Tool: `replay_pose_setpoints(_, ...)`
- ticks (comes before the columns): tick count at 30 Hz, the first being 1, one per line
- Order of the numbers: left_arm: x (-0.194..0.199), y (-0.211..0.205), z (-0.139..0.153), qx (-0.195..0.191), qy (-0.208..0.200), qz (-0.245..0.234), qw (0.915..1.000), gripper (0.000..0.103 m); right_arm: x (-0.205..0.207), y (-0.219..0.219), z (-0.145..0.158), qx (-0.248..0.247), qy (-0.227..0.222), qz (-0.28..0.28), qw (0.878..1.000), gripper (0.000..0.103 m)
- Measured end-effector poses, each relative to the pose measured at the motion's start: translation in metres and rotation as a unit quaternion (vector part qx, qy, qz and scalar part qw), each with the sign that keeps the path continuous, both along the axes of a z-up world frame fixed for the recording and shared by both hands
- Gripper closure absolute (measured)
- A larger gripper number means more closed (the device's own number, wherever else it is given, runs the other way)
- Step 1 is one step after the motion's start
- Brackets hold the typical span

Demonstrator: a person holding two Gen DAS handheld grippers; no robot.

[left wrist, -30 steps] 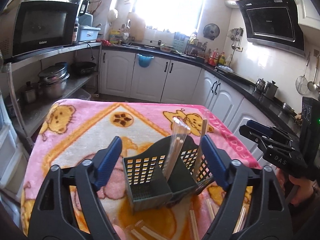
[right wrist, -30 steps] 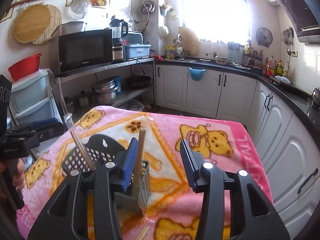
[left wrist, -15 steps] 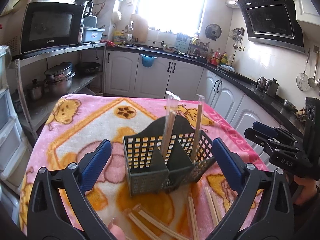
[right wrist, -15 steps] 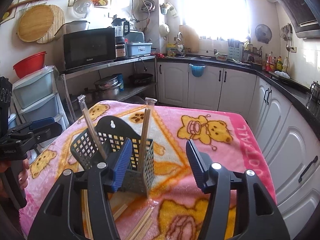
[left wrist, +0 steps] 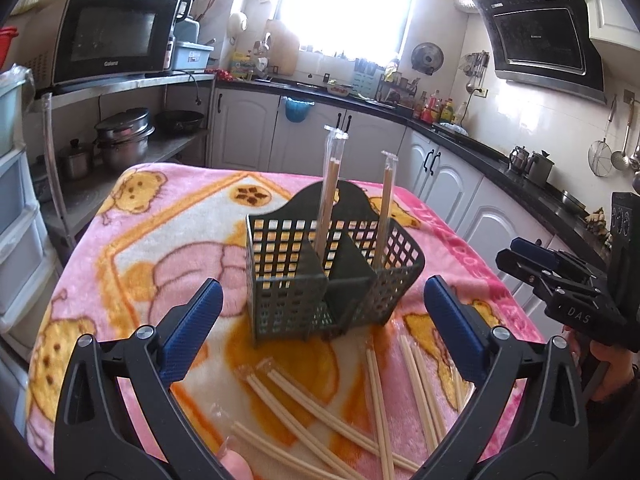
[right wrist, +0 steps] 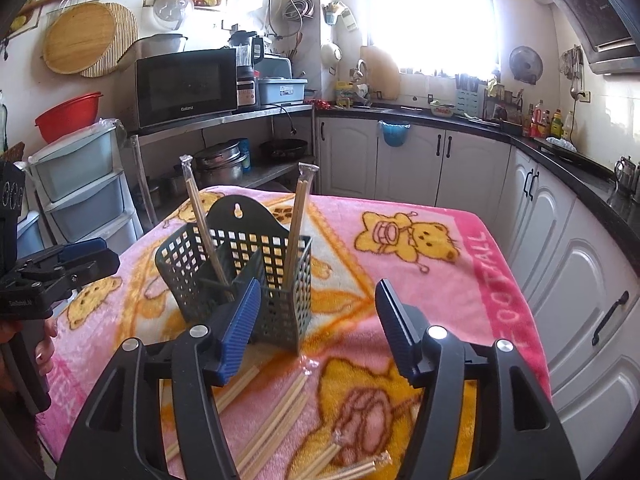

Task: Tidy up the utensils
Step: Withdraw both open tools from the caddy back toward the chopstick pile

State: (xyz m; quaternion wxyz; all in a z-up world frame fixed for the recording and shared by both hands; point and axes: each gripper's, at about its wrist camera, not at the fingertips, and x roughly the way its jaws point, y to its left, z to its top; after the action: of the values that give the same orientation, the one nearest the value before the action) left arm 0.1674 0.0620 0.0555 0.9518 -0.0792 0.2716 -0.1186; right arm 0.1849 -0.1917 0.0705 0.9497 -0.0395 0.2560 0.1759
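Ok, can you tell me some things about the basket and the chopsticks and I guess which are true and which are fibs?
1. Two wrapped chopstick pairs stand upright in the green basket. True.
2. The left gripper is squeezing a chopstick. False: it is open and holds nothing.
3. More loose chopsticks lie on the pink blanket in front of the basket. True.
4. The basket has tipped over. False: it stands upright.
5. The right gripper holds the basket. False: its jaws are apart with nothing between them.

Both tongs (left wrist: 322, 316) (right wrist: 318, 328) back, wider.
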Motion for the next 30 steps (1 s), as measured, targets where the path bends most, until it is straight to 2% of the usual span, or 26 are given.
replay_pose_setpoints(18,-0.037,0.015,-0.042,-0.012,0.051,0.025,0.9983,0.010,-0.041,-0.017,-0.037,0.002,0.036,-0.010,0.999,0.045)
replay_pose_setpoints(24,-0.040,0.020,-0.060,-0.022,0.075,0.030,0.9965,0.010,-0.047,-0.014,-0.055,-0.005,0.051,-0.008,0.999,0.044)
replay_pose_setpoints(30,-0.039,0.019,-0.078,-0.028,0.098,0.028,0.9945,0.010,-0.050,-0.018,-0.072,0.007,0.074,-0.017,0.997,0.043)
